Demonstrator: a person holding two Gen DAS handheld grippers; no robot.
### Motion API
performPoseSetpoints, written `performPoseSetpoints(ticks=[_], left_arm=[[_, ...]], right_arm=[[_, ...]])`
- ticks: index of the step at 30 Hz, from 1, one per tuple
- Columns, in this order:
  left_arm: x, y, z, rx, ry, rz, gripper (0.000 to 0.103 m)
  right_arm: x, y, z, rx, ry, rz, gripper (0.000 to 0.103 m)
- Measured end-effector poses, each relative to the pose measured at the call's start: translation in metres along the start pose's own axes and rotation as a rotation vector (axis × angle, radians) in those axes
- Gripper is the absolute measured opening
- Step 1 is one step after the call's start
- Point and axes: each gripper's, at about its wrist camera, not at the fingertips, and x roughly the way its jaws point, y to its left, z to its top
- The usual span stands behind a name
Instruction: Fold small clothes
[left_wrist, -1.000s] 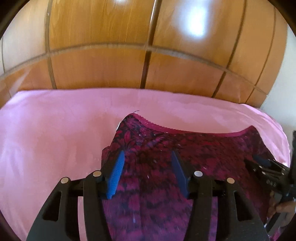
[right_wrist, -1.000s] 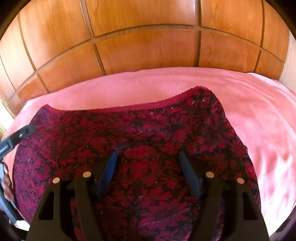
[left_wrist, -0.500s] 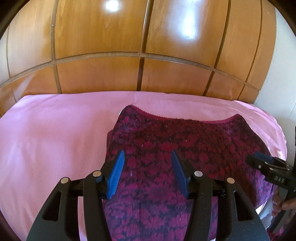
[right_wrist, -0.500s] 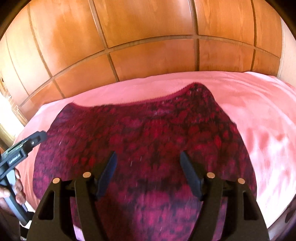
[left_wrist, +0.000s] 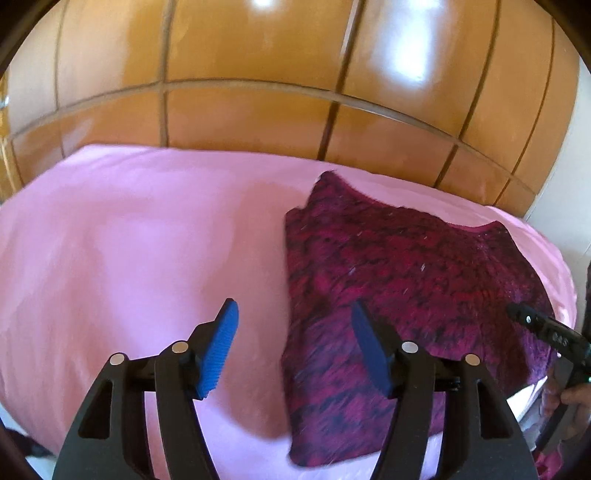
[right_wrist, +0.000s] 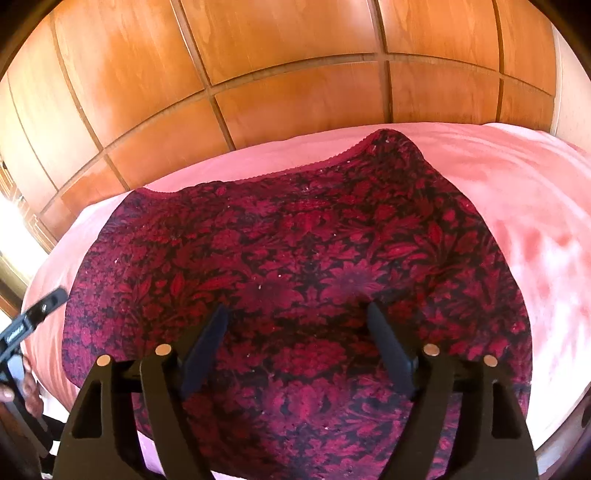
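Observation:
A dark red floral garment (left_wrist: 406, 288) with a scalloped red trim lies flat on a pink sheet (left_wrist: 129, 258). In the right wrist view it (right_wrist: 295, 280) fills the middle. My left gripper (left_wrist: 293, 314) is open and empty above the garment's left edge. My right gripper (right_wrist: 297, 314) is open and empty above the garment's near part. The right gripper also shows at the right edge of the left wrist view (left_wrist: 546, 332), and the left gripper at the left edge of the right wrist view (right_wrist: 33, 317).
Glossy wooden panelling (left_wrist: 295, 92) stands directly behind the pink sheet (right_wrist: 517, 206). A pale wall (left_wrist: 576, 184) is at the far right. The sheet's near edge drops off just below both grippers.
My left gripper has pulled back and swung left, so the garment now sits to its right. My right gripper has drawn back and risen slightly. The garment lies still.

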Motion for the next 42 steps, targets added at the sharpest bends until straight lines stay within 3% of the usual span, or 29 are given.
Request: performPoseSetpoints(ticks=[2,5,7,8,9,13,16,17,18,19,21,23,25,26,27,28,32,35,36,37,39,42], left_arm=[[-0.002,0.015,-0.013,-0.039,0.031,-0.038,0.062],[0.002,0.031,-0.031,-0.104,0.090,-0.131,0.038],[0.005,0.036,-0.038,-0.146,0.118,-0.221,0.000],[0.004,0.036,-0.039,-0.148,0.113,-0.231,0.000],[0.003,0.036,-0.041,-0.136,0.108,-0.194,0.000],[0.017,0.051,-0.058,-0.179,0.193,-0.141,0.000],[0.005,0.068,-0.054,-0.271,0.160,-0.213,0.000],[0.001,0.071,-0.049,-0.283,0.147,-0.226,0.005],[-0.003,0.073,-0.042,-0.288,0.122,-0.231,0.023],[-0.007,0.074,-0.037,-0.304,0.095,-0.255,0.050],[-0.010,0.075,-0.030,-0.350,0.067,-0.343,0.063],[-0.008,0.067,-0.025,-0.360,0.068,-0.425,0.065],[0.001,0.057,-0.025,-0.349,0.089,-0.434,0.065],[0.005,0.054,-0.026,-0.337,0.109,-0.443,0.060],[0.011,0.044,-0.031,-0.303,0.140,-0.448,0.013],[0.013,0.038,-0.034,-0.268,0.155,-0.419,0.011],[0.006,0.044,-0.048,-0.259,0.160,-0.372,0.010],[0.006,0.037,-0.043,-0.200,0.165,-0.355,0.014],[0.005,0.035,-0.035,-0.195,0.149,-0.376,0.020],[0.004,0.034,-0.030,-0.197,0.136,-0.383,0.037],[0.006,0.033,-0.012,-0.210,0.091,-0.390,0.053],[0.020,0.026,0.016,-0.190,0.085,-0.373,0.053]], right_arm=[[0.000,0.000,0.000,0.003,-0.002,0.003,0.080],[0.002,-0.001,0.000,0.009,-0.005,0.009,0.081],[0.004,-0.002,0.001,0.014,-0.007,0.016,0.081],[0.005,-0.003,0.001,0.016,-0.007,0.017,0.081],[0.005,-0.004,0.002,0.019,-0.006,0.020,0.081],[0.006,-0.010,0.001,0.022,-0.008,0.040,0.081],[0.005,-0.009,0.001,0.016,-0.012,0.039,0.081],[0.005,-0.009,0.000,0.020,-0.015,0.041,0.082],[0.005,-0.009,-0.001,0.021,-0.018,0.043,0.083],[0.004,-0.009,-0.002,0.019,-0.020,0.043,0.083],[0.004,-0.008,-0.002,0.018,-0.023,0.042,0.083],[0.004,-0.009,-0.003,0.021,-0.027,0.048,0.083],[0.003,-0.009,-0.004,0.019,-0.029,0.050,0.083],[0.003,-0.009,-0.004,0.018,-0.030,0.052,0.083],[0.003,-0.010,-0.003,0.020,-0.031,0.056,0.083],[0.002,-0.010,-0.004,0.022,-0.032,0.060,0.083],[0.000,-0.014,-0.005,0.022,-0.034,0.076,0.083],[0.002,-0.011,-0.005,0.007,-0.031,0.065,0.084],[0.002,-0.011,-0.005,0.006,-0.032,0.062,0.084],[0.001,-0.011,-0.005,0.007,-0.031,0.059,0.084],[-0.002,-0.010,-0.004,0.010,-0.030,0.062,0.084],[-0.011,-0.008,-0.001,0.005,-0.033,0.063,0.084]])
